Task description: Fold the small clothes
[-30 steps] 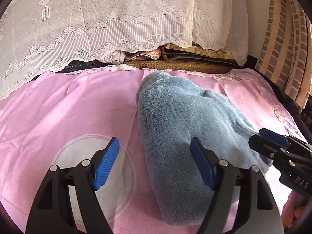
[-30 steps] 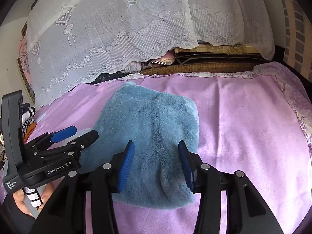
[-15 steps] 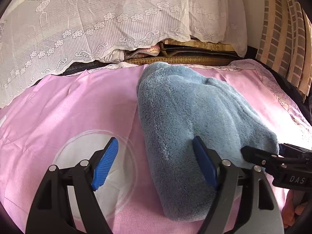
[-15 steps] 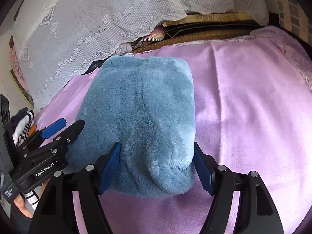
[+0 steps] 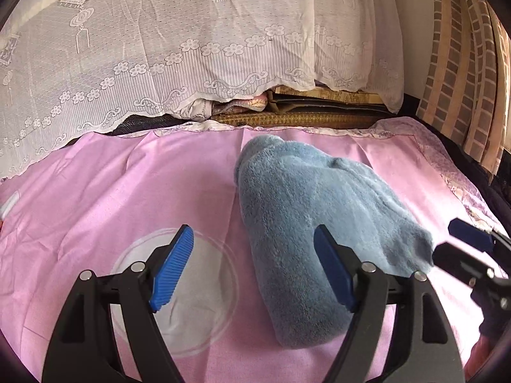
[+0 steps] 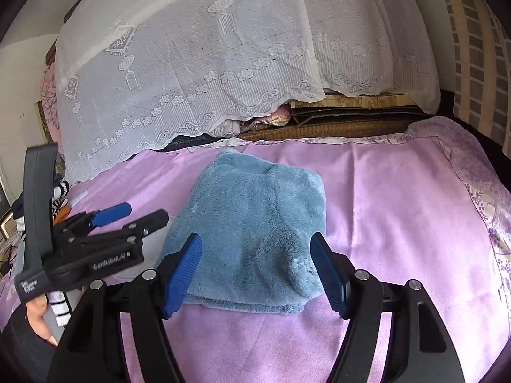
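A folded blue fleece garment (image 5: 303,207) (image 6: 255,217) lies flat on the pink bedsheet (image 5: 127,191) (image 6: 399,207). My left gripper (image 5: 254,268) hovers open beside the garment's left edge; its right finger overlaps the fleece and its left finger is over bare sheet. It also shows at the left of the right wrist view as the left gripper (image 6: 140,214), held by a hand. My right gripper (image 6: 258,271) hangs over the garment's near edge; its jaws are closing with the fleece framed between them, pads clear of it. From the left wrist view, the right gripper (image 5: 460,239) sits by the garment's right corner.
A white lace curtain (image 5: 159,48) hangs behind the bed over stacked mats and blankets (image 5: 303,108). A pale round print (image 5: 198,303) marks the sheet under my left gripper. Striped clothes (image 6: 60,191) lie at the far left. A brick-patterned drape (image 5: 463,63) borders the right.
The right gripper pushed in close over the garment, then drew back; its jaws stand wider than a second ago. The left gripper has barely shifted.
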A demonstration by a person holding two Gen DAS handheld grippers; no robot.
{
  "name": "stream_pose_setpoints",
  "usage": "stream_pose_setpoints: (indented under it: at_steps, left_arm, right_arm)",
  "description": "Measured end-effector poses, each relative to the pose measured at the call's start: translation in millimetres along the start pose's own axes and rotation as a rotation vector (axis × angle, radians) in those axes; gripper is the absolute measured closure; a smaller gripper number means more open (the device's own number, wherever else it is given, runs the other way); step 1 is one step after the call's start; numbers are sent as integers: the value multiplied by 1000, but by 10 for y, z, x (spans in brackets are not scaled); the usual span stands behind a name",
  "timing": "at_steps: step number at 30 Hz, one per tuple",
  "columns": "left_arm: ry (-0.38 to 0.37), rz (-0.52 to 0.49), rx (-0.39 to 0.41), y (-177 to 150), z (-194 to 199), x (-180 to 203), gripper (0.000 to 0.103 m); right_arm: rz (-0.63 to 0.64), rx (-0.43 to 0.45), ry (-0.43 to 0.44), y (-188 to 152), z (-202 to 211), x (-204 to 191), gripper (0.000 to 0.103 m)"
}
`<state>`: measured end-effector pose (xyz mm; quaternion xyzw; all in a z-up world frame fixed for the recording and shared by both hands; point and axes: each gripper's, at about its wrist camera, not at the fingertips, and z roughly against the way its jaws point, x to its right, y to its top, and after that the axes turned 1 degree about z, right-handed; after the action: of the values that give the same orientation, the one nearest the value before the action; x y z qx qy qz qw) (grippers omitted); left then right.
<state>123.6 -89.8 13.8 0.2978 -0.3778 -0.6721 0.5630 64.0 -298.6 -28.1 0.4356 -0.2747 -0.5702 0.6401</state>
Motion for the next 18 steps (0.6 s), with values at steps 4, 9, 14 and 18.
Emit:
stream_pose_setpoints:
  at_steps: [4,9,14,18]
  left_arm:
    - [14,-7,-14,275,-215,-18,27]
    - [8,-4,-69,537,-665,45,27]
    - [32,-23,-152,528,-1201,60,25]
    - [76,-54,-143,335,-1426,85,14]
  right_arm:
    - [34,-33,4,33,-132,-99,64]
    - [91,-61,52,181,-375,-312,71]
    - [97,-117,74,68,-653,-365,71]
    - [82,-169,72,-106,-861,-292,71]
